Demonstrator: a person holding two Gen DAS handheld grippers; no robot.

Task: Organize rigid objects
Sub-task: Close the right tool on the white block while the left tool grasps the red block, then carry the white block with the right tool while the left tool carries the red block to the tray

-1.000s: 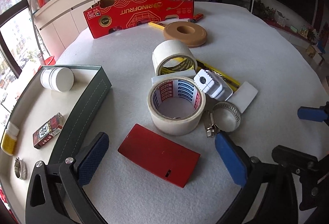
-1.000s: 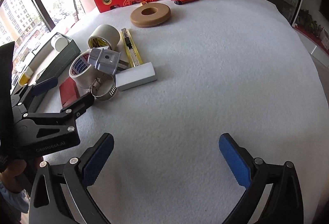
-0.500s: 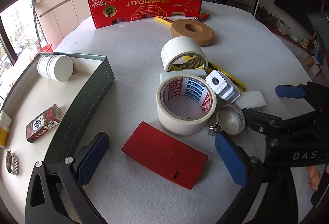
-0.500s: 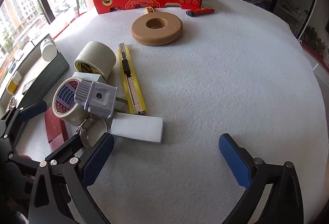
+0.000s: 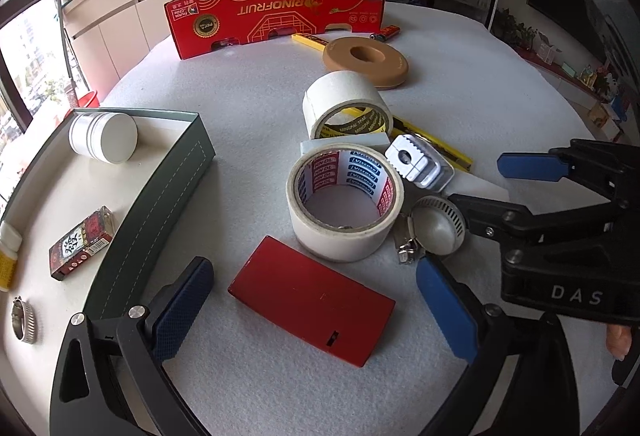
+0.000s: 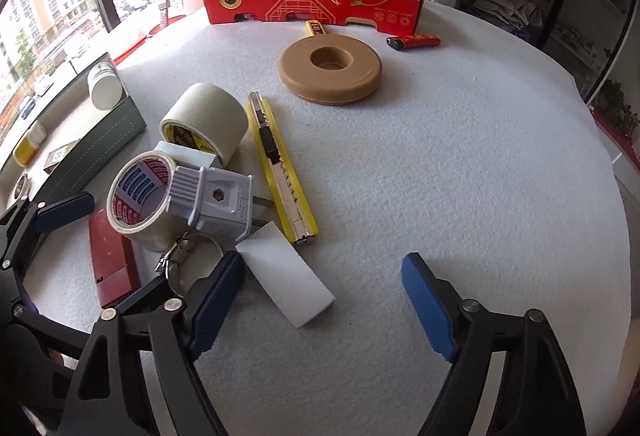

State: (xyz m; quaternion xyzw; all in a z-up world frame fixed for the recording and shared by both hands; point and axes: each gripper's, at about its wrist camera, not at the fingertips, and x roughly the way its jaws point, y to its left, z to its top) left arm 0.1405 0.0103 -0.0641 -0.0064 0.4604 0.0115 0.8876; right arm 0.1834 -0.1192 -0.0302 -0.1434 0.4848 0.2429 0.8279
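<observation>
Centrally in the left wrist view, a flat red rectangular block [image 5: 312, 310] lies on the fuzzy white felt table [image 5: 248, 108], between the blue textured pads of the left gripper [image 5: 316, 304], which gapes wide and grips nothing. Lower in the right wrist view, the right gripper [image 6: 324, 300] angles down, jaws just narrowing yet unclenched; its left pad sits beside a white rectangular foam block [image 6: 286, 276] and a ribbed metal hose clamp [image 6: 192, 256].

Both tongs share one build. The left tongs [image 5: 312, 300] have black angular plastic arms with triangular cut-outs, silver round screw heads at the joints, and long blue pads with a fine cross-hatched grip. The right tongs [image 6: 320, 300] look the same; seen from the left wrist camera, their black body bears white letters "DAS".
</observation>
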